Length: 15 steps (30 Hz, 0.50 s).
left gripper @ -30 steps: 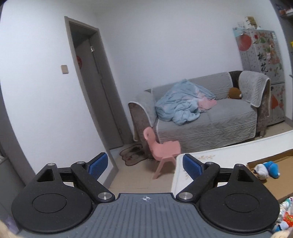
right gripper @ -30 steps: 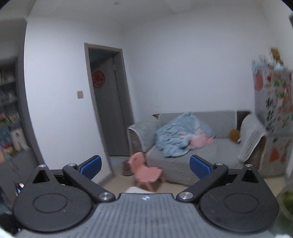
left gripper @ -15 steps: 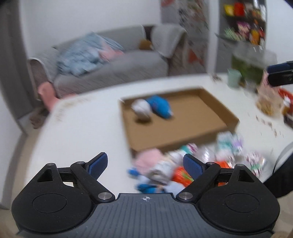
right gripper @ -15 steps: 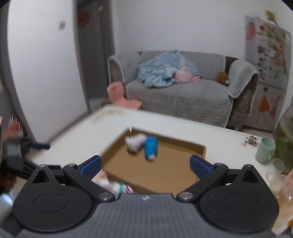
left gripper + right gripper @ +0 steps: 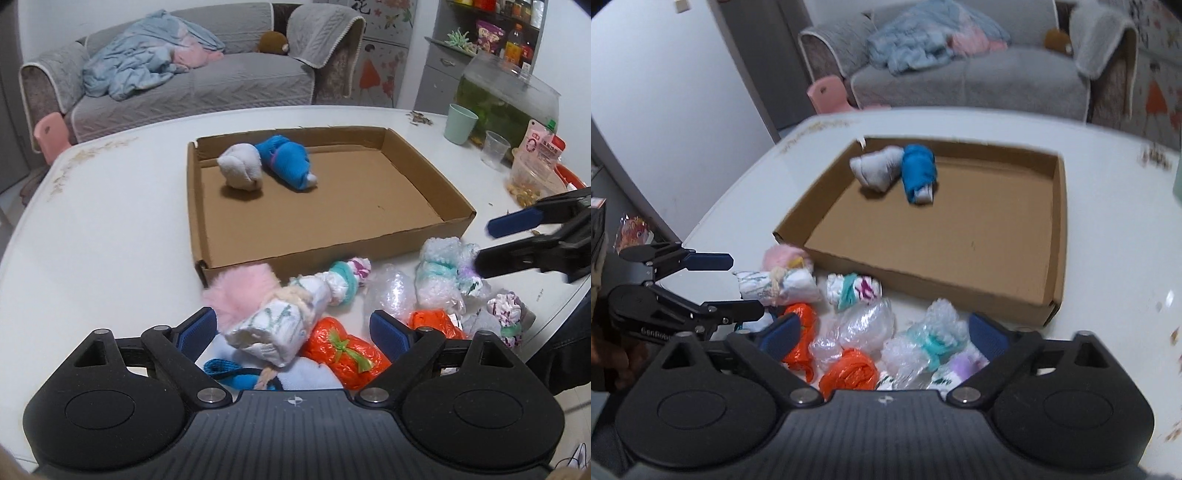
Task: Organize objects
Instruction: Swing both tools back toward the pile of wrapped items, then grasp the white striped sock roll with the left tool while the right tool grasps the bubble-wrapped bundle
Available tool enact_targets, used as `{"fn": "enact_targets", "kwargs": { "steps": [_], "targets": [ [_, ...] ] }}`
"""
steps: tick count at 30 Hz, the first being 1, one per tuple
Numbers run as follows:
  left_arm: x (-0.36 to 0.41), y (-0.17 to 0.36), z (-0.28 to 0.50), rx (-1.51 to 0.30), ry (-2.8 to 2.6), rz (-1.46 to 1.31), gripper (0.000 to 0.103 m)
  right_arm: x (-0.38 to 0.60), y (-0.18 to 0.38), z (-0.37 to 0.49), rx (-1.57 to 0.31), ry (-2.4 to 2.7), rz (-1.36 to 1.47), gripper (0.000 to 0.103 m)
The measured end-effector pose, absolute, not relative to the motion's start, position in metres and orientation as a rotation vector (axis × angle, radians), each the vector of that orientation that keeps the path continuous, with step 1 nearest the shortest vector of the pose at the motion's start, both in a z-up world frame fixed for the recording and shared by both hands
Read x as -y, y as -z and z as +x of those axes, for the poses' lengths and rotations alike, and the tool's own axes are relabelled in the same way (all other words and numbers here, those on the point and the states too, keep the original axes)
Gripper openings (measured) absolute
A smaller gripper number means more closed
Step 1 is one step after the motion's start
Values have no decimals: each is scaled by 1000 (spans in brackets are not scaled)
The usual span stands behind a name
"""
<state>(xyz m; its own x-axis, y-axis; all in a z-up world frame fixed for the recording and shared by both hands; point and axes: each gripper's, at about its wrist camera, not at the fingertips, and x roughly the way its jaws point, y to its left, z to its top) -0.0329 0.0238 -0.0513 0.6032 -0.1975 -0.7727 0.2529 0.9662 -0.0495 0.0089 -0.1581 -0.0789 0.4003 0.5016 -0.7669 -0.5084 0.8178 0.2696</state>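
Rolled bundles (image 5: 332, 314), orange, white and bubble-wrapped; left gripper (image 5: 293, 330) wide, right gripper (image 5: 882, 336) closing, neither gripping

One cardboard tray (image 5: 424, 181) lies on the table (image 5: 110, 240). Two rolled bundles lie inside it at its far corner: one white bundle (image 5: 241, 171) and one blue bundle (image 5: 286, 160), touching each other. In front of the tray's near wall lies a heap of wrapped bundles: two orange ones (image 5: 343, 352) (image 5: 436, 323), one with pink fluff (image 5: 240, 295), at least three in clear bubble wrap or plastic; the full count is hard to tell. Right of the tray stand one green cup (image 5: 460, 123) and one clear cup (image 5: 495, 149).
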Motion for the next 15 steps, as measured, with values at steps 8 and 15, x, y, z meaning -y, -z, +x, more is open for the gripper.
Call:
{"fn": "enact_targets", "kwargs": {
  "steps": [8,15],
  "targets": [
    [-24,60,-26,-926,304,2,93,158,104,18,-1074,-605,28,78],
    [-5,66,-23,-960,377,-30,94,152,112,26,-1117,-581,13,76]
  ]
}}
